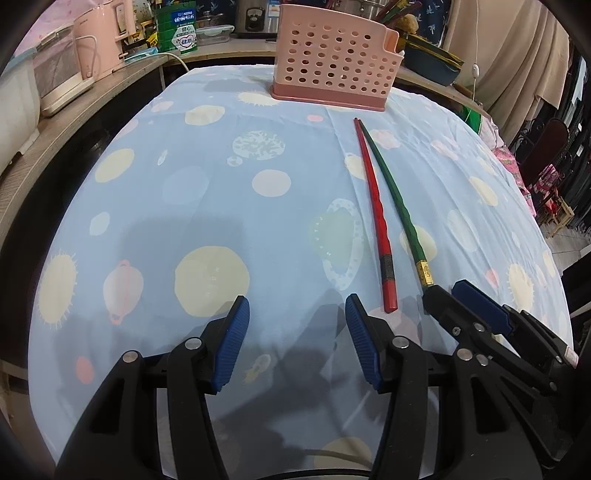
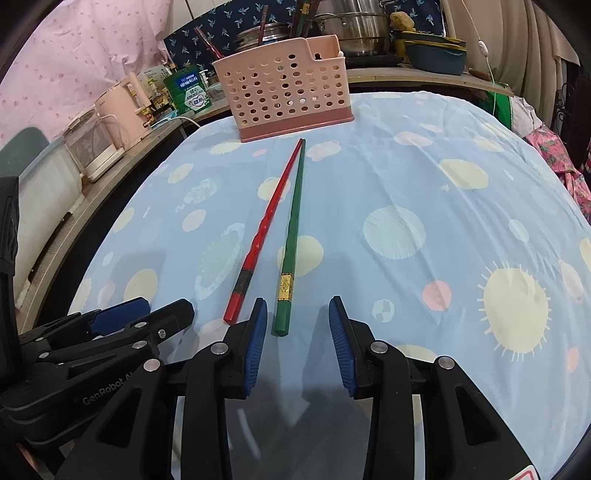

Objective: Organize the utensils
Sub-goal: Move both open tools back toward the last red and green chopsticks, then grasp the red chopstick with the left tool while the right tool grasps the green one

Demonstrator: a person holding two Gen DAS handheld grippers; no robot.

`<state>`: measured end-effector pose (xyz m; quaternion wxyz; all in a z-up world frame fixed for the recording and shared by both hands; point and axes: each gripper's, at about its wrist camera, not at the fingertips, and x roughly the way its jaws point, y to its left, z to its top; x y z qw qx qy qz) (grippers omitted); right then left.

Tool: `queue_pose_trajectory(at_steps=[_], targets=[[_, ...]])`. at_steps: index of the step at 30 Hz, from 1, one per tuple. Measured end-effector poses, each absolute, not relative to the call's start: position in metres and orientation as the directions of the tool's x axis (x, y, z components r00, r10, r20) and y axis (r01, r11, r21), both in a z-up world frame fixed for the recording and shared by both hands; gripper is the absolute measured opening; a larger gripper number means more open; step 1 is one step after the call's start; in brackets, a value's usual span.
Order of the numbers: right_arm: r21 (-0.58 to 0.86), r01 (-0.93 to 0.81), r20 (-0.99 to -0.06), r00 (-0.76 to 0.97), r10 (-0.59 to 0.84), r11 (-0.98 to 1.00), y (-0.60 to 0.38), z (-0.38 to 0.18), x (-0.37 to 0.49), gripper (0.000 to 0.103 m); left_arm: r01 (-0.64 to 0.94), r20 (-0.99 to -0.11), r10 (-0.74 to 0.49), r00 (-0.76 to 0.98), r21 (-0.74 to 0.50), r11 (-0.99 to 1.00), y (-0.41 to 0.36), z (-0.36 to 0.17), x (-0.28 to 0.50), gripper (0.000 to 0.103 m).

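A red chopstick [image 1: 373, 206] [image 2: 266, 225] and a green chopstick [image 1: 397, 199] [image 2: 293, 229] lie side by side on the blue planet-print cloth, tips touching near a pink perforated utensil holder [image 1: 334, 61] [image 2: 284, 88] at the far edge. My left gripper [image 1: 297, 325] is open and empty, just left of the red chopstick's near end. My right gripper [image 2: 297, 321] is open, and the green chopstick's near end lies between its fingers, closer to the left finger [image 2: 256, 332]. The right gripper also shows in the left wrist view [image 1: 454, 299], over the green chopstick's near end.
A side counter on the left holds a pink kettle [image 1: 107, 44] [image 2: 125, 107], a clear-lidded appliance [image 1: 55, 74] and a green tin [image 1: 177, 31] [image 2: 190, 90]. Pots [image 2: 354, 29] and bowls [image 2: 436, 55] stand behind the holder. The table edge drops off at the right.
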<state>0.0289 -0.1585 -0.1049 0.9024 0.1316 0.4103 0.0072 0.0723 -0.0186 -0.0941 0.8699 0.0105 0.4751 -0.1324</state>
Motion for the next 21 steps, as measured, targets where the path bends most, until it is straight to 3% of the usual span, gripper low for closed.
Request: queue_pose_trajectory(at_steps=[6,12,21], targets=[[0.187,0.091,-0.745,0.663,0.081,0.978,-0.155,-0.107,0.031,0.026,0.252,-0.827,-0.233,0.512,-0.114,0.961,-0.021,-0.093,0.072,0.056],[0.174,0.1,-0.746,0.663,0.065,0.98,-0.161,-0.109,0.028,0.007,0.276,-0.824,-0.251,0.508,-0.12,0.954,-0.029,-0.091,0.07,0.056],[0.192,0.119,-0.739,0.671,0.063,0.974,-0.174,-0.109,0.012,0.007,0.318,-0.816,-0.279,0.506,-0.123,0.94,-0.051,-0.088,0.071,0.063]])
